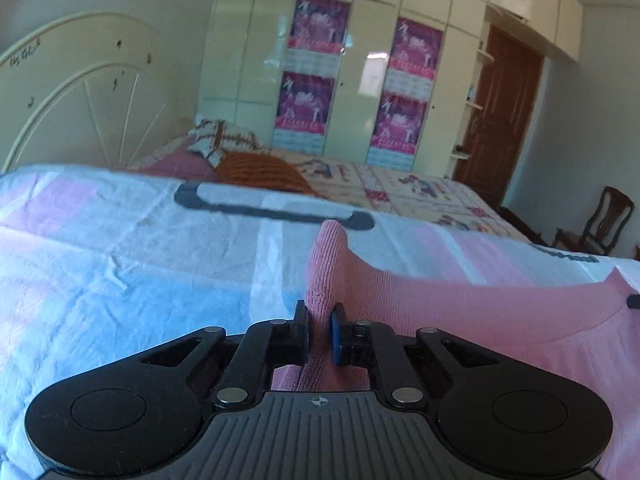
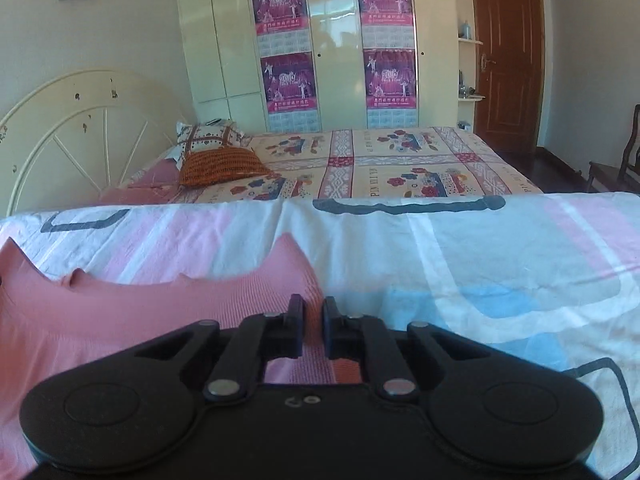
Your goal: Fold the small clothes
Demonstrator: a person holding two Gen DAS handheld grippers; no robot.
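Observation:
A pink ribbed knit top lies on a surface covered by a white sheet with pink and blue blocks. My left gripper is shut on the top's left shoulder strap, which stands up in a fold between the pads. In the right wrist view the same pink top spreads to the left, its neckline dipping between two raised strap corners. My right gripper is shut on the top's right shoulder edge, with pink fabric pinched between the near-touching jaws. The sheet is bare to the right.
Beyond the sheet's far edge is a bed with a patterned spread, an orange cushion and a cream headboard. A wardrobe with pink posters, a brown door and a wooden chair stand behind.

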